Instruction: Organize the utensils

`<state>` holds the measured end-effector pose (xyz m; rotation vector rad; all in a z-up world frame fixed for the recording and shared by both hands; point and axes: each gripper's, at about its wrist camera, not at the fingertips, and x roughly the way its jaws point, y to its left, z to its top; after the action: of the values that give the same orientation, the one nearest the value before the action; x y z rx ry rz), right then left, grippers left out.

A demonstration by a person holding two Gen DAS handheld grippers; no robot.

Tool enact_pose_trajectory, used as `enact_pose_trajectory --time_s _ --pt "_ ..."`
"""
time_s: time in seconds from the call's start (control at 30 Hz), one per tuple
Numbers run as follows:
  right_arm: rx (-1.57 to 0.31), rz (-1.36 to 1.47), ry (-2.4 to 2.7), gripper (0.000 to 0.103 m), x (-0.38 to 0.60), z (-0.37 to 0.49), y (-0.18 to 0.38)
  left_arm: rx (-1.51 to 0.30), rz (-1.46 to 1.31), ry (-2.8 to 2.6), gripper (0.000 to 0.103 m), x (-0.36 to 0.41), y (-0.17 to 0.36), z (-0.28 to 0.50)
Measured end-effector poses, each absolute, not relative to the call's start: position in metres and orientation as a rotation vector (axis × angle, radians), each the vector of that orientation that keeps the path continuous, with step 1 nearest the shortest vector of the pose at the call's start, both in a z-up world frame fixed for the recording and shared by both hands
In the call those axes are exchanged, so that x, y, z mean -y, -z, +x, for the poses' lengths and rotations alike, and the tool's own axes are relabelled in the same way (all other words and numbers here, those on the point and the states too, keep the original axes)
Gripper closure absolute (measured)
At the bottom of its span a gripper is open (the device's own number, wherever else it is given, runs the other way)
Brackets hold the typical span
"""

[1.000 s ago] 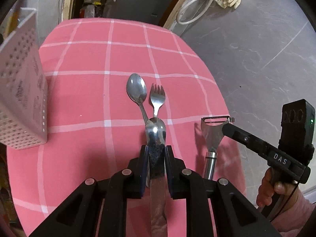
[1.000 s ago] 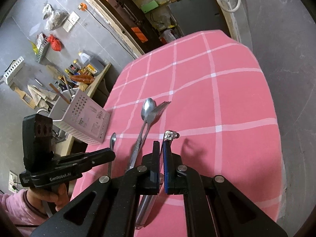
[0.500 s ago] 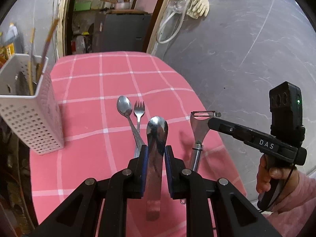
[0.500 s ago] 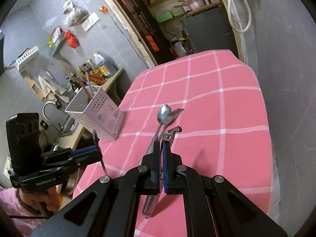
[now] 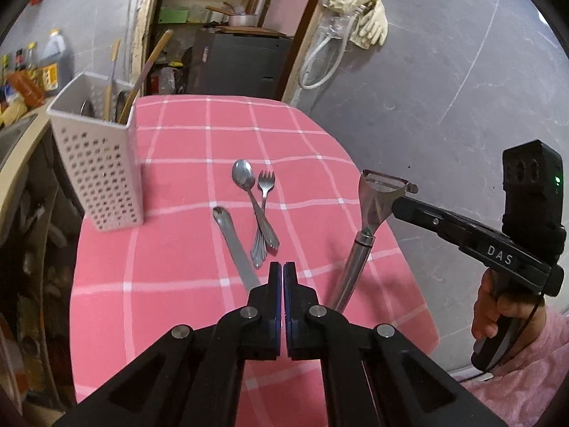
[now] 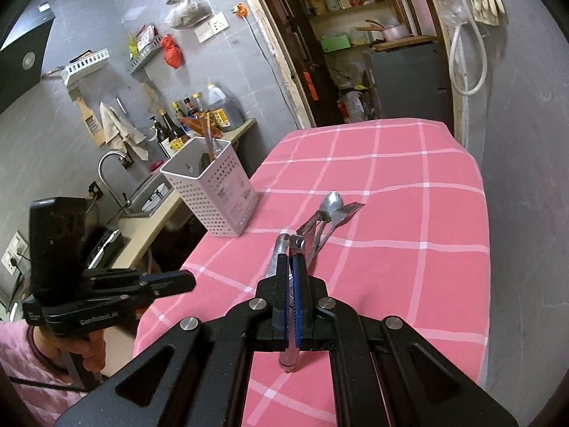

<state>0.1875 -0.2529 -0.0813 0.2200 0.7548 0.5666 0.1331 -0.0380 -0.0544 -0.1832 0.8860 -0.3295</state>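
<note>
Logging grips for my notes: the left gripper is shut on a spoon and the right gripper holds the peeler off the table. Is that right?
Not quite. The left gripper is shut, but on nothing: the left wrist view shows the spoon lying on the pink cloth ahead of it. The right gripper does hold the peeler off the table.

A steel spoon (image 5: 243, 177) and fork (image 5: 266, 186) lie crossed beside a flat-handled spoon (image 5: 231, 238); the peeler (image 5: 370, 210) hangs tilted above the cloth.

The holder (image 5: 96, 174) is standing at the left of the frame on the table (image 5: 170, 267). The long spoon (image 5: 234, 245) is lying right of it. The small spoon (image 5: 249, 195) and fork (image 5: 265, 206) are lying further right, touching.
</note>
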Motion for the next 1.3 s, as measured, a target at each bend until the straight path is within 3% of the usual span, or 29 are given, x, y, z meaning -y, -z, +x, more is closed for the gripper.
enact_pose_trajectory --time_s 0.37,0.53,0.67,0.7,0.77,1.17,1.3 --pt "-0.862 0.261 -0.541 0.101 0.240 0.233 0.113 -1.030 -0.359 0.255 0.098 0.013 0.122 0.192" --pt "-0.970 0.294 -0.479 0.101 0.235 0.256 0.142 -1.066 -0.384 0.254 0.074 0.012 0.140 0.220" --pt "-1.046 0.374 -0.442 0.096 0.240 0.270 0.166 -1.093 -0.413 0.262 0.066 0.009 0.152 0.238" --pt "-1.060 0.365 -0.434 0.093 0.238 0.273 0.170 -1.095 -0.415 0.263 0.066 0.009 0.154 0.242" --pt "-1.080 0.352 -0.431 0.069 0.233 0.278 0.177 -1.091 -0.421 0.270 0.066 0.010 0.155 0.247" --pt "-1.145 0.292 -0.454 0.067 0.205 0.319 0.208 -1.131 -0.423 0.309 0.069 0.021 0.161 0.279" --pt "-1.144 0.265 -0.468 0.067 0.194 0.326 0.208 -1.139 -0.407 0.293 0.087 0.023 0.164 0.284"
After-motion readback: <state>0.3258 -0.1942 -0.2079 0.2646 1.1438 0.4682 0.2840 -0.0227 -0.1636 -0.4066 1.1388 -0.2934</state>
